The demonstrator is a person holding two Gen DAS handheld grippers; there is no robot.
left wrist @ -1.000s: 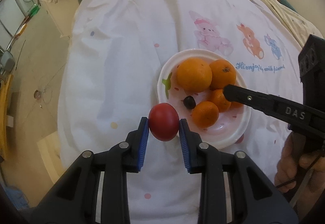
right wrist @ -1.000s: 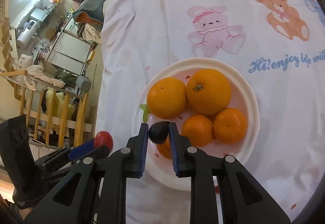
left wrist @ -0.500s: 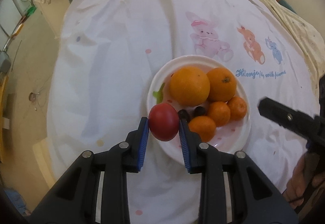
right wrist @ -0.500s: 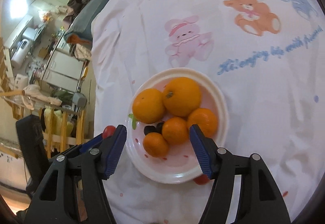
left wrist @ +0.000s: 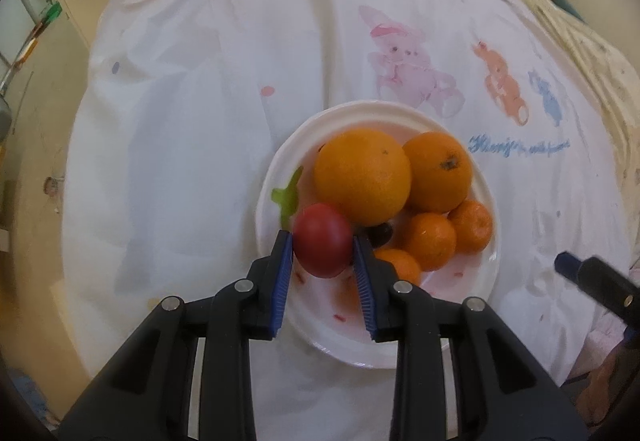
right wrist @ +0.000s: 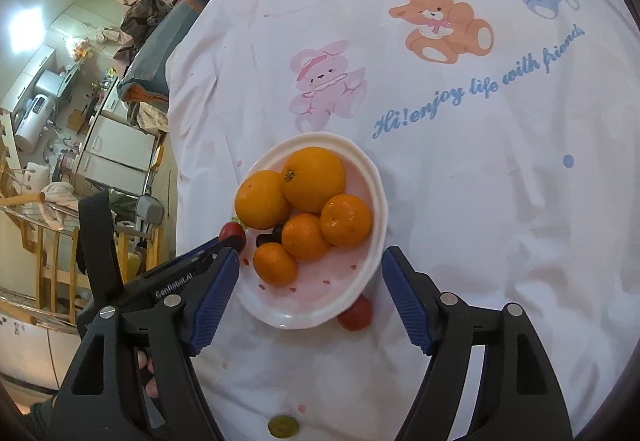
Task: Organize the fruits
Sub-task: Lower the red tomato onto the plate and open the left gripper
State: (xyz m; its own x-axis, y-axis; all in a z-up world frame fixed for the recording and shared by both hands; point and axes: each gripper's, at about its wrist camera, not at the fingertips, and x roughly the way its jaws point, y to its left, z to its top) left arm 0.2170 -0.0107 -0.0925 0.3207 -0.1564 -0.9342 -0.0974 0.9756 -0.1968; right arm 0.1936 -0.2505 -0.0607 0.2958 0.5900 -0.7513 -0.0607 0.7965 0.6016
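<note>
Two grippers over one big white bedsheet printed with cartoon animals (right wrist: 460,201), and the round white plate with pink specks (left wrist: 280,169) sits at its middle, already crowded. Biggest on it, two large oranges (left wrist: 362,177) at twelve o'clock; below them three small tangerines (left wrist: 430,241) running from three down to six; tucked between, two small dark grapes (right wrist: 270,237) near the centre.

And there's the change: a second ago one of those dark grapes was pinched in the right gripper (right wrist: 312,297). Now it lies on the plate, and that gripper has pulled back toward six o'clock, jaws spread wide and empty. That fruit is delivered.

Meanwhile the left gripper (left wrist: 323,261) has carried its round red plum-like fruit (left wrist: 323,239) from off the rim in over the plate's seven o'clock edge, blue pads still clamped on both sides. I'd say the drop is next, into the bare patch at seven.

Not finished, though: a small red fruit (right wrist: 356,315) sits on the sheet touching the plate's five o'clock rim, and a small yellow-green fruit (right wrist: 283,425) lies farther out, near six.
</note>
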